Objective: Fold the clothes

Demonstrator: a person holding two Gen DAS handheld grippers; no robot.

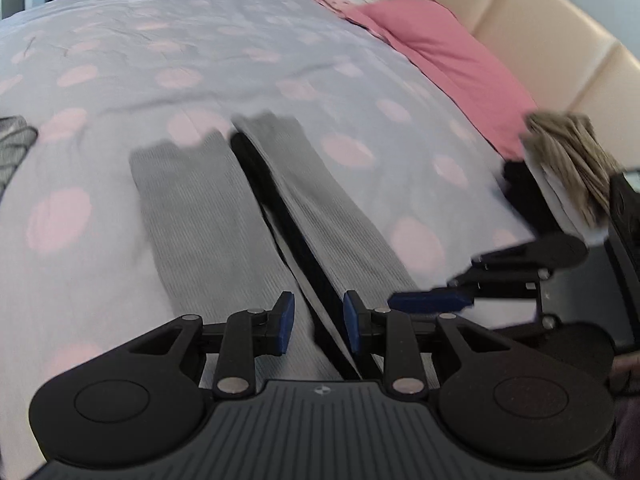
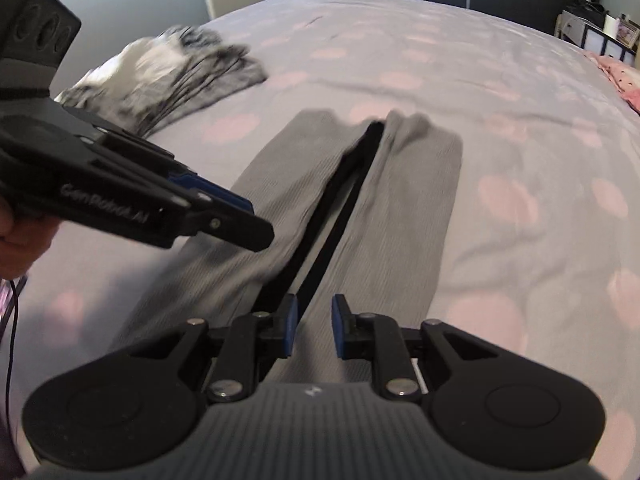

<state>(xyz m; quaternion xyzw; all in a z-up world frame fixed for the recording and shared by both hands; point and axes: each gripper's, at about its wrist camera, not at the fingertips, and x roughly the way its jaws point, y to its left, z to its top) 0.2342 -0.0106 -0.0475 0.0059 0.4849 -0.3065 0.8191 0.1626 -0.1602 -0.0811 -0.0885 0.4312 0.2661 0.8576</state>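
A: Trousers (image 1: 224, 216) — grey ribbed, two legs laid lengthwise on the bed (image 1: 160, 60), a black band (image 1: 280, 216) running down the gap between them. Flat, roughly parallel. My guess: spread out for a lengthwise fold, one leg over the other

B: Left gripper (image 1: 319, 322)?

A: Jaws part-open, blue pads clear on both sides. Cloth and band lie in line with the gap, but I see no pinch. Not gripping, as I read it

B: Right gripper (image 2: 314, 326)?

A: Same. Narrow gap, pads apart, nothing pressed between them; it hangs over the near end of the trousers. Both point down along the legs, side by side, likely so each can take one edge of the near end

B: What does the left view give that the right doesn't?

A: Headboard (image 1: 540, 32), pink pillow (image 1: 452, 64), and a tan folded stack (image 1: 568, 168) at the right edge; possibly finished items, too blurred to be sure. It also shows the right gripper side-on, pads nearly together

B: And the right view?

A: Heap of black-and-white cloth (image 2: 168, 76) on the far left of the bed, unfolded, probably waiting its turn. Also a hand (image 2: 20, 224) on the left gripper's handle, and a cable hanging below
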